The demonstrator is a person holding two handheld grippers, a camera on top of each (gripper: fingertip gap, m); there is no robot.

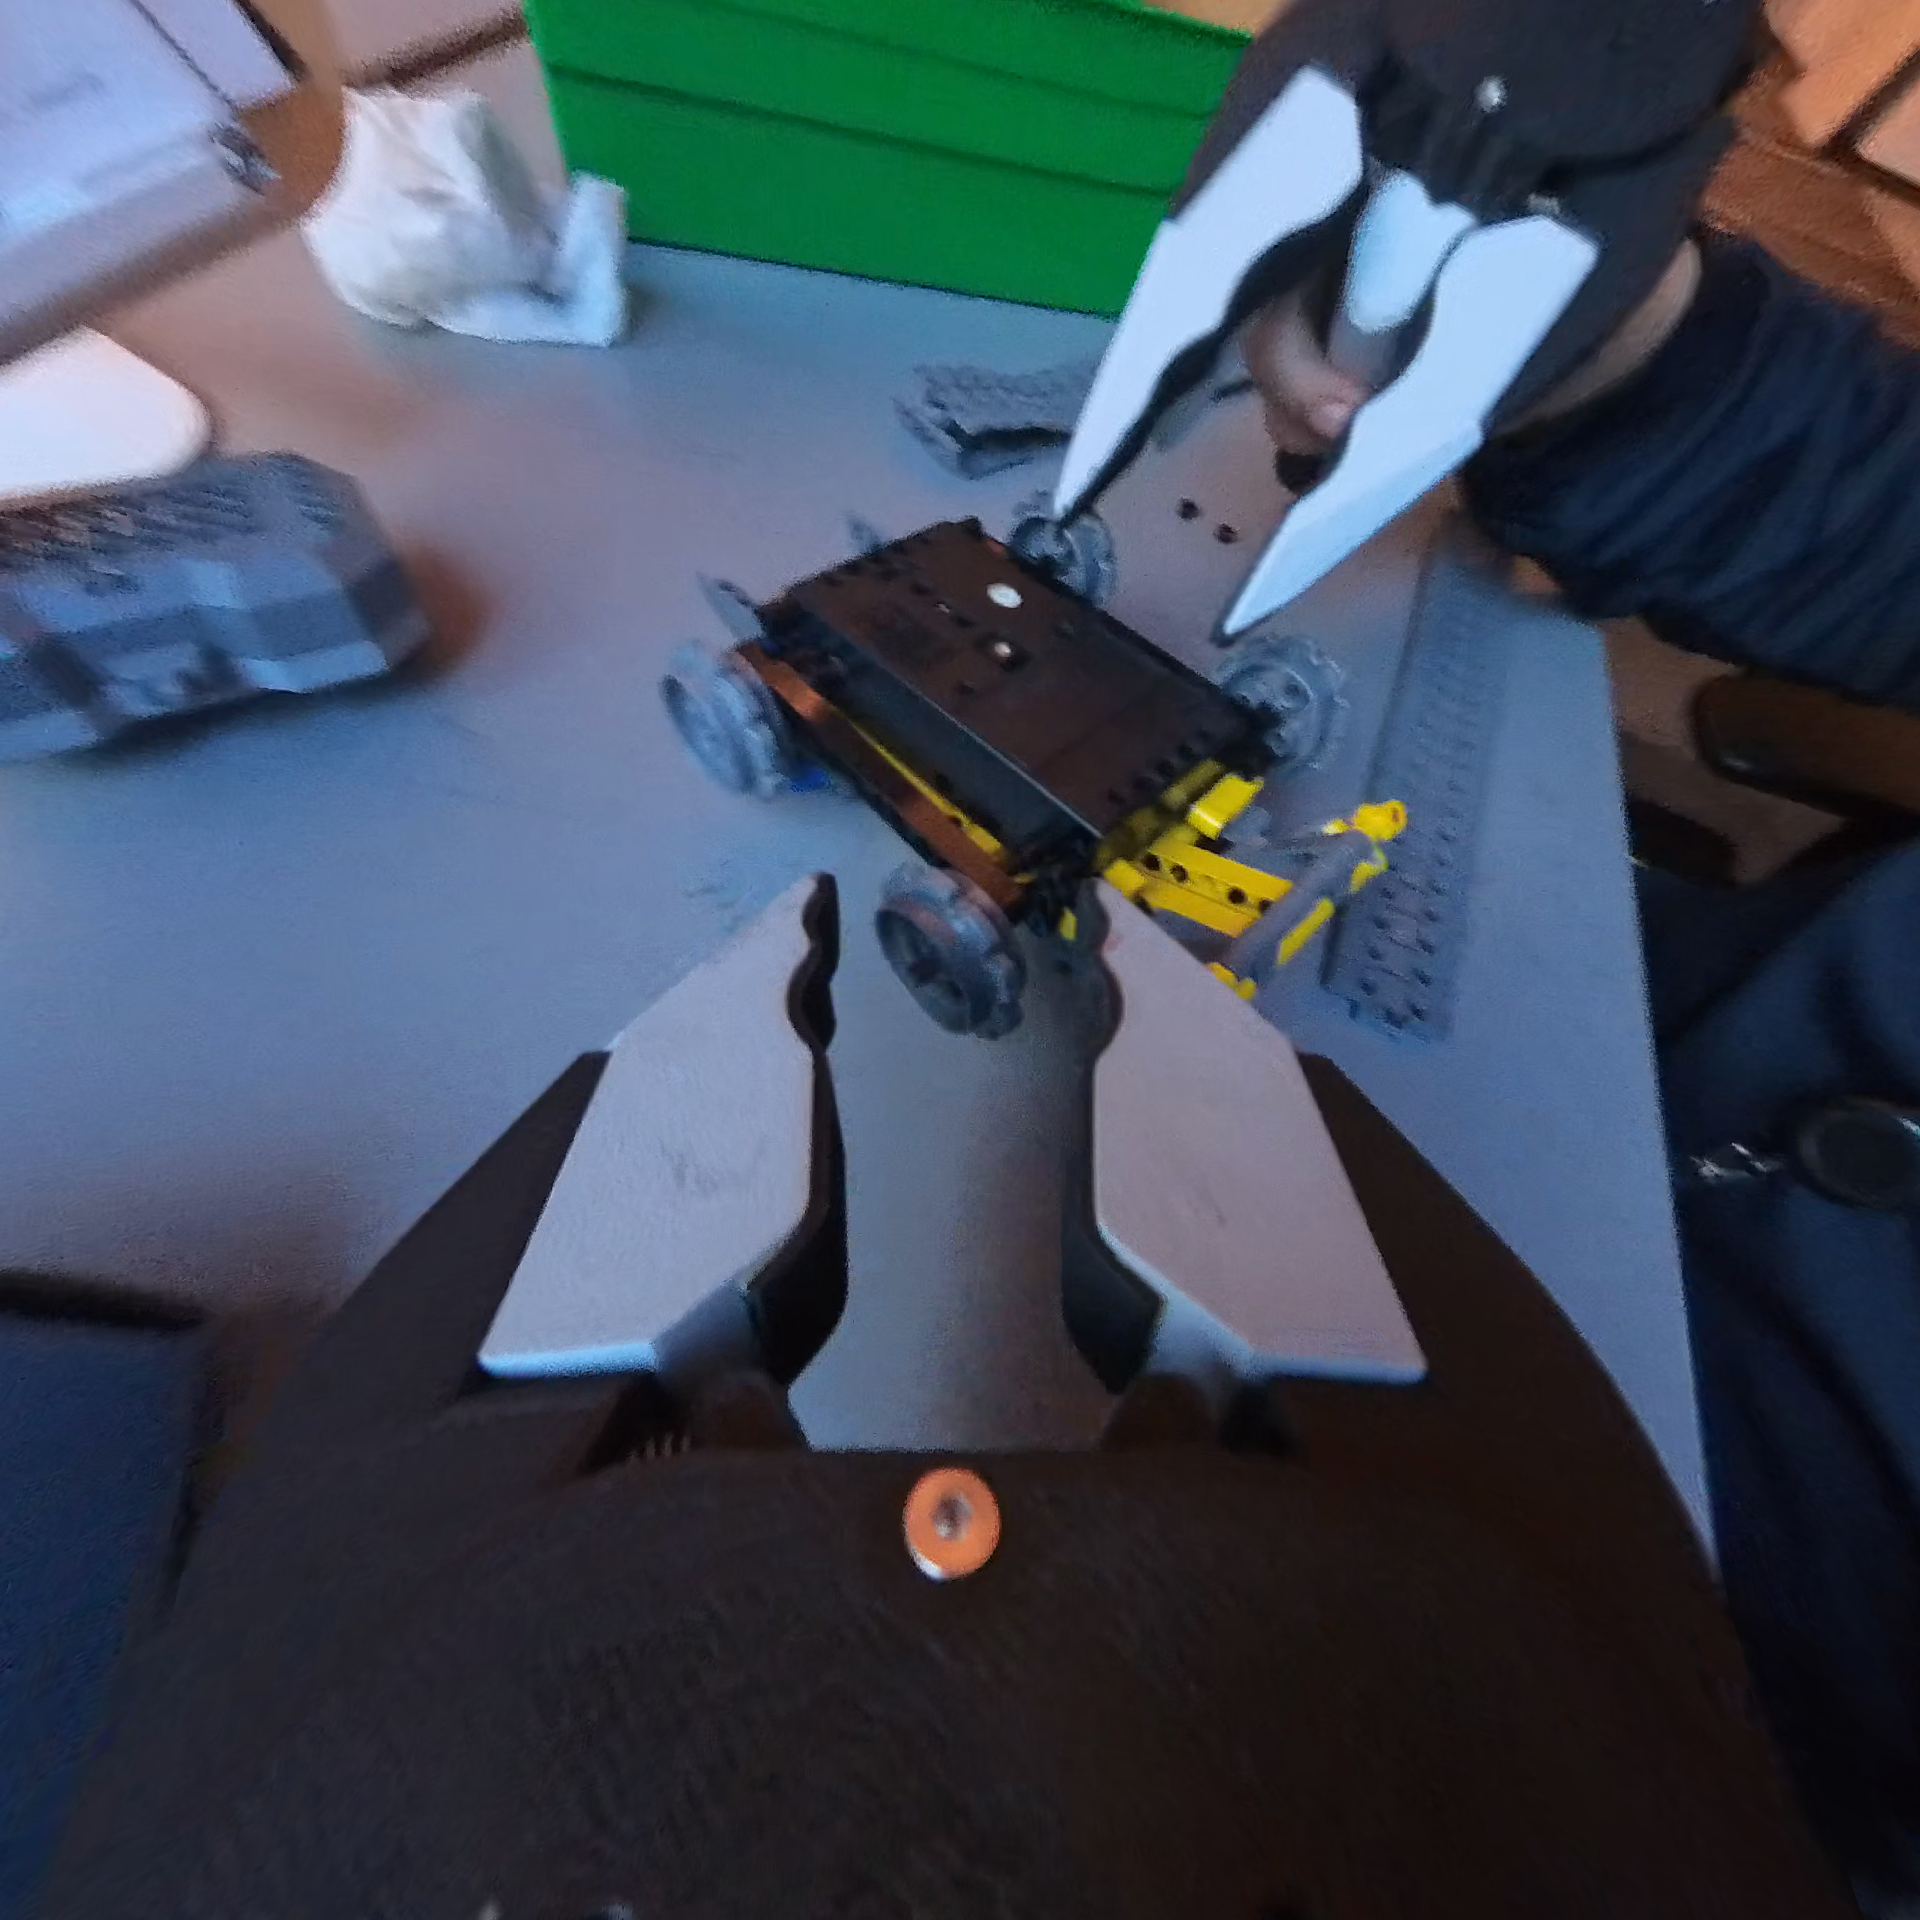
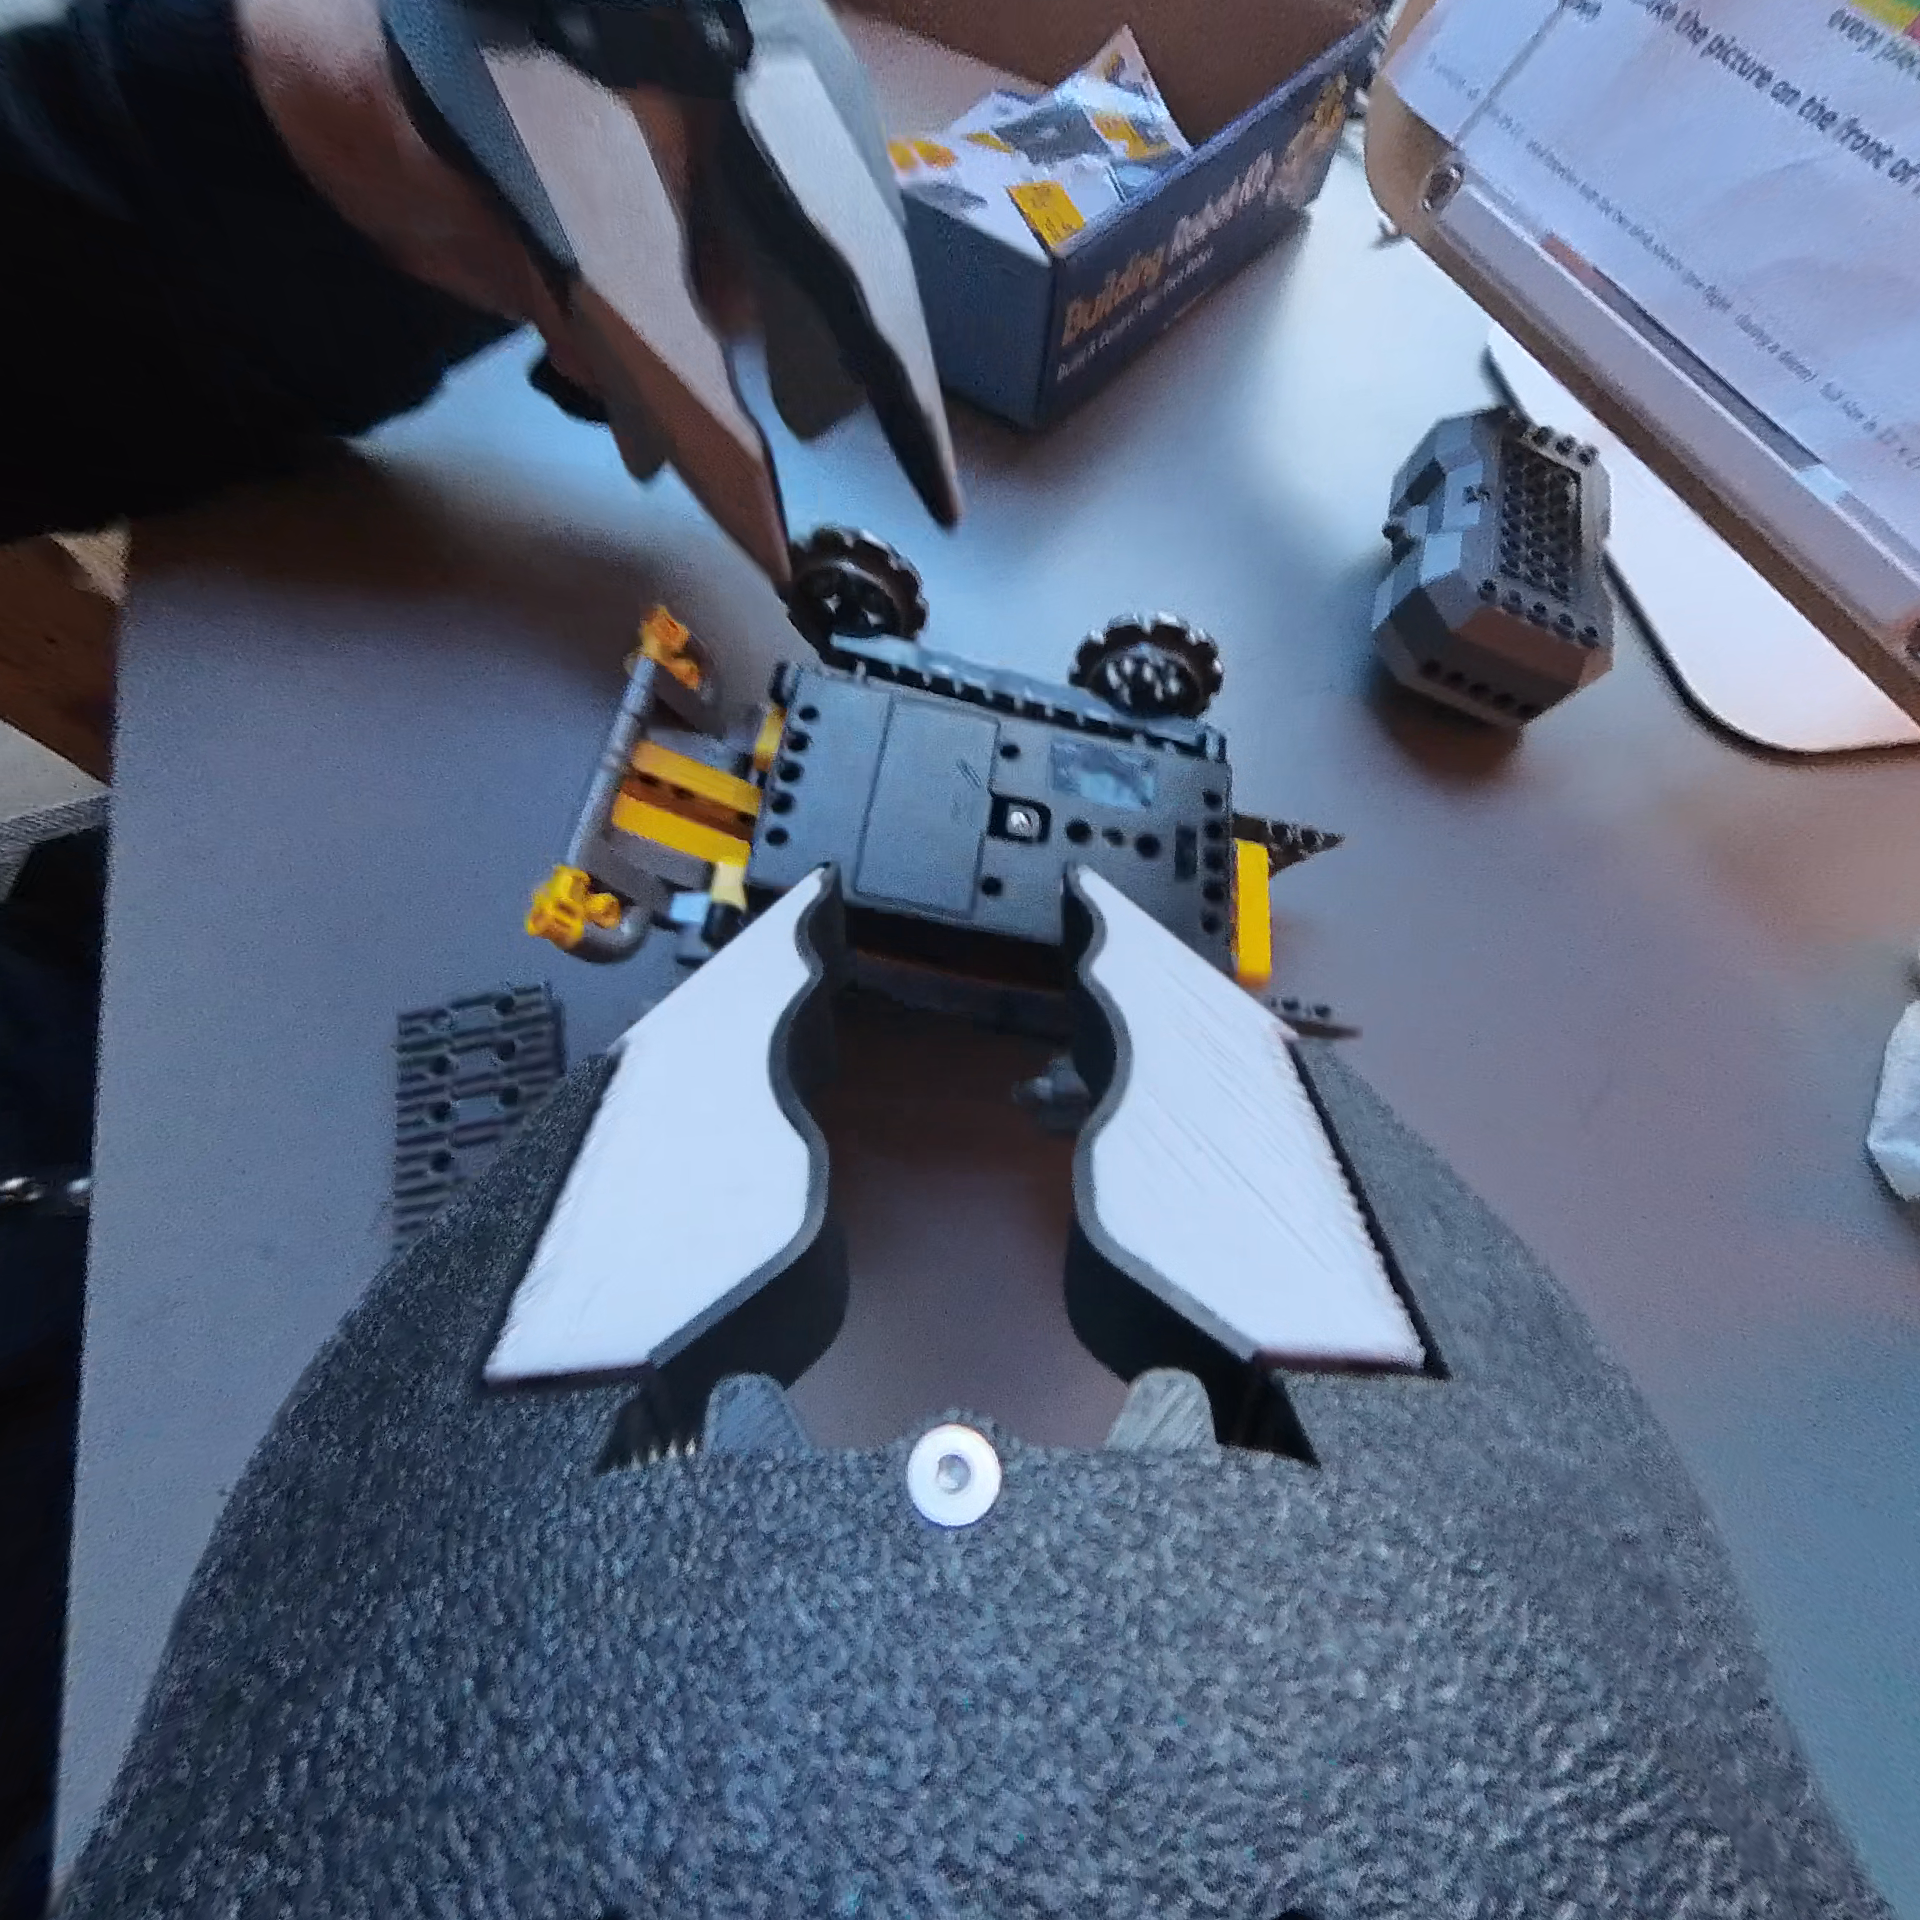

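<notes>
**Overturned toy buggy sat between two parted grippers**

Plainly, neither tool had hold of anything. The brick-built vehicle (image 1: 997, 717) lay belly-up on the grey table (image 1: 416, 935), its black underside facing the ceiling, grey wheels in the air and a yellow beam frame sticking out at one end.

The left gripper (image 1: 961, 914) hovered low with its jaws apart; one upturned wheel (image 1: 948, 961) sat just off its fingertips, in the gap between them, though I could not tell whether anything touched. The right gripper (image 2: 951, 883) came in from the opposite side, jaws likewise spread and empty, its tips framing the near edge of the black chassis. From the left camera, one of its pale fingers (image 1: 1195, 301) pointed down beside a far wheel.

Nearby on the table lay a flat grey studded strip (image 1: 1423, 821) next to the yellow frame, a grey brick shell (image 2: 1496, 566) well off to one side, a crumpled white wrapper (image 1: 468, 223), a green bin (image 1: 883, 135) at the back, and an open blue cardboard box (image 2: 1122, 249) holding small packets.
</notes>
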